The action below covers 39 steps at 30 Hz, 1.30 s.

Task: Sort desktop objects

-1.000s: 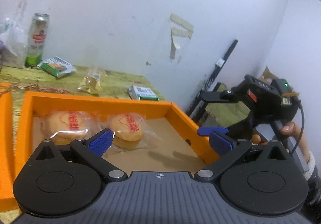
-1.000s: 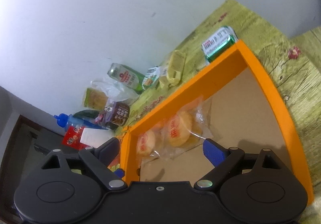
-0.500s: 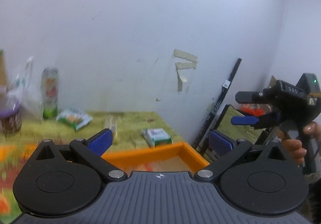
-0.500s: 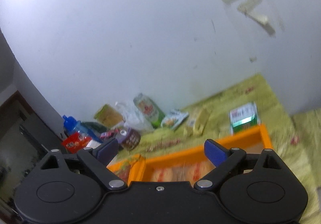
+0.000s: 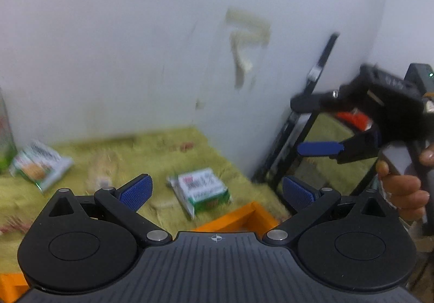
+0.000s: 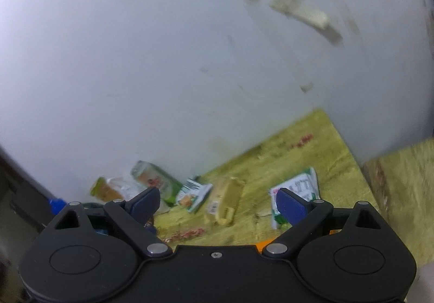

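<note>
1. Since half a second earlier, both cameras had tipped back down from the wall, so more of the tabletop (image 5: 168, 148) showed, and the right claw (image 5: 320, 148) had dropped lower in the left wrist view.
2. Nearest, the left claw (image 5: 217, 191) stood wide and held nothing; just past it only a corner of the orange tray (image 5: 241, 217) showed.
3. The right claw (image 6: 217, 205) was likewise spread wide and empty.
4. Beyond lay the green-and-white packet (image 5: 202, 190), flat on the cloth: probably light, with slippery film, best pinched across a short edge.
5. Farther off, the yellow wrapped snack (image 6: 225, 202) looked soft and crushable, calling for a gentle hold at its seam.
6. The second green packet (image 5: 39, 167) would crinkle alike.
7. Farthest, the can (image 6: 154, 181) by the wall seemed stiff and heavier; its middle would suit.
</note>
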Tool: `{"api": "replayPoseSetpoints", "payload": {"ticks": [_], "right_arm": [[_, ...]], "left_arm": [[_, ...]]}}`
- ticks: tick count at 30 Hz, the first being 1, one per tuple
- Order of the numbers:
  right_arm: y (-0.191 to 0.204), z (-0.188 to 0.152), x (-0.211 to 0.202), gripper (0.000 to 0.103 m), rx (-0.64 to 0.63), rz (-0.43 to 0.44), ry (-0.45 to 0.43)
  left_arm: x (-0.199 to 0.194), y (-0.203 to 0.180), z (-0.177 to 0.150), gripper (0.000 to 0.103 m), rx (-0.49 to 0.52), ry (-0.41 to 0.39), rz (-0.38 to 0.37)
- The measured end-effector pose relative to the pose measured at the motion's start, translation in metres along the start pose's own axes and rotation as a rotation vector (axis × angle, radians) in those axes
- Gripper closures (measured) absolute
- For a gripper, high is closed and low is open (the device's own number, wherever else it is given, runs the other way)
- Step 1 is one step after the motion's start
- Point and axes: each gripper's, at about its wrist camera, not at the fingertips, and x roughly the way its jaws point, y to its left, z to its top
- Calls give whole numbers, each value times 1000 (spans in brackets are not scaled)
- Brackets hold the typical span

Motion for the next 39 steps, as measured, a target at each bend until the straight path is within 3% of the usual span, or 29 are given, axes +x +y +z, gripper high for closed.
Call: {"api": "replayPoseSetpoints", "payload": {"ticks": [3,6,15,21,30,34,39], "right_arm": [[-25,14,36,11,111,21,70],[-50,25,73,11,233,59,149],[-87,30,138,20,270,-28,242],[-98,28,151,23,238,-80,280],[-111,26,172,23,244,-117,342],[-113,23,178,22,261,-97,365],[-119,26,176,23,293,-81,359]], "left_arm": [[44,13,3,1,-66,96,-29],[74,17,3,1,-43,149,-16],[124,9,-8,13,47,256,-23],[141,4,-12,23,77,301,-35],[150,8,-11,21,65,312,-46],[153,11,-11,17,60,314,-47],[151,22,-6,19,31,306,-28]]}}
